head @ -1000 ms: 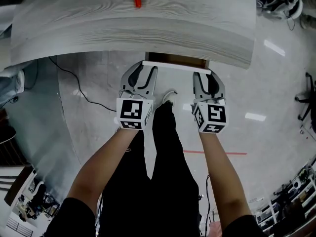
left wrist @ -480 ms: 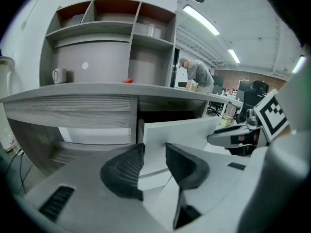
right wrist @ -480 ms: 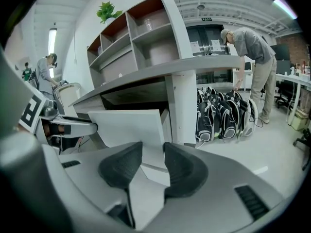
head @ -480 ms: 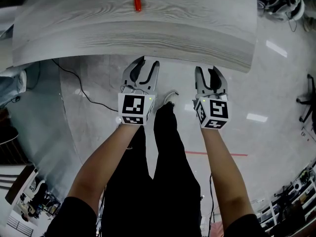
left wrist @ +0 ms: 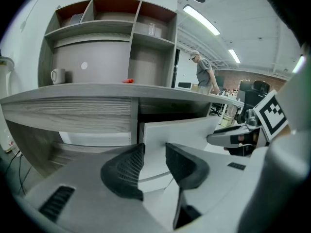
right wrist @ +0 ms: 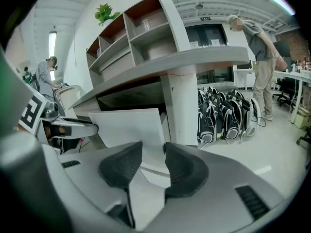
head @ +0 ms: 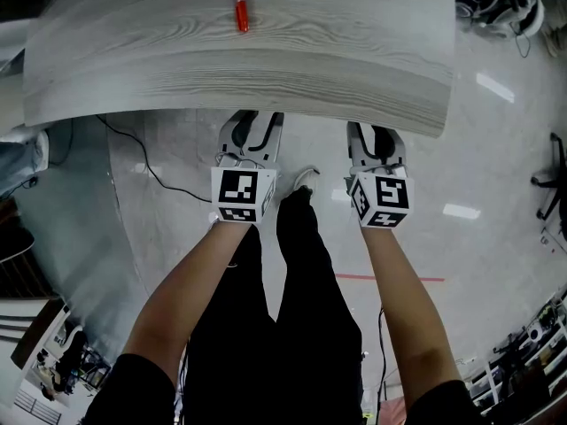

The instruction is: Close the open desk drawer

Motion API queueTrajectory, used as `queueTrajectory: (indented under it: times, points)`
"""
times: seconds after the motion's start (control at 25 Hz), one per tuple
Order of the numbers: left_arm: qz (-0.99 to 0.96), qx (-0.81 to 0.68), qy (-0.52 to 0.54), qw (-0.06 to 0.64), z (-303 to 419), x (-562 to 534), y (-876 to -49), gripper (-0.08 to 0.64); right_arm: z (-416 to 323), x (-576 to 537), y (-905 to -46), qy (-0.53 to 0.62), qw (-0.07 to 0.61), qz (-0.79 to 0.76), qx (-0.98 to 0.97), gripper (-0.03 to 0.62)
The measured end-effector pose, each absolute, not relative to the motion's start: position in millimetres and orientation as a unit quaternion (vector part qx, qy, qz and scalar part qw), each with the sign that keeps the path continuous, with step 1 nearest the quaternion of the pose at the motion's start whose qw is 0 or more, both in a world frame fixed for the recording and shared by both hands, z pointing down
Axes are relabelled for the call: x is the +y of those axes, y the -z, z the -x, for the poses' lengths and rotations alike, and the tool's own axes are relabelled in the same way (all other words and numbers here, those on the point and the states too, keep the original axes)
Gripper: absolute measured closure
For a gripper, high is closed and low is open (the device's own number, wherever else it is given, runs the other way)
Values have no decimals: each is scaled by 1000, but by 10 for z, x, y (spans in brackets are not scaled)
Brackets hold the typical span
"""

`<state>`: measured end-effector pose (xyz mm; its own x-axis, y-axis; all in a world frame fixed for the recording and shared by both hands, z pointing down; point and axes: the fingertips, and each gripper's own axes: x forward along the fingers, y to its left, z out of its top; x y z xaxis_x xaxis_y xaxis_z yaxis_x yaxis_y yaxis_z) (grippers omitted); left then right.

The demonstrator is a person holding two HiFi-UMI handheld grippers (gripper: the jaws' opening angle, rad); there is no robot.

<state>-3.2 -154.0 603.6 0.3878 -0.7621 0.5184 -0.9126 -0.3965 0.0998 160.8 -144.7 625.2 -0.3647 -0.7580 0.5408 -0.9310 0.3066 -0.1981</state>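
The white drawer front [left wrist: 177,132] sits under the grey wood desk top [head: 239,69], close in front of my left gripper [left wrist: 154,152]. My left gripper's jaws stand open by a narrow gap, nothing between them. In the right gripper view the same drawer front [right wrist: 129,125] fills the space just ahead of my right gripper [right wrist: 153,154], also open by a narrow gap and empty. From the head view the drawer is hidden beneath the desk edge, with the left gripper [head: 252,124] and right gripper [head: 376,133] reaching under it side by side.
A red marker [head: 239,14] lies on the desk. A shelf unit [left wrist: 112,38] with a white mug [left wrist: 57,75] stands at the desk's back. A black cable [head: 142,162] runs over the floor at left. The person's legs [head: 301,264] are between the arms. Dark bags [right wrist: 228,118] stand right of the desk.
The white drawer front, visible past the desk edge one second ago, has slid out of sight under the desk top. Both grippers moved forward with it.
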Motion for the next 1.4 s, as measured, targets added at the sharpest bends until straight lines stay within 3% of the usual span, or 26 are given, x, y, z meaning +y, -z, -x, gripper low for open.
queueTrajectory:
  times: [1.12, 1.4]
  points:
    - [-826, -492, -191, 198, 27, -1823, -6067, 408, -1641, -1721, -6243, -223, 194, -536, -791, 442]
    - [-825, -488, -182, 218, 47, -1621, -6010, 410, -1610, -1579, -6124, -241, 171, -552, -780, 454]
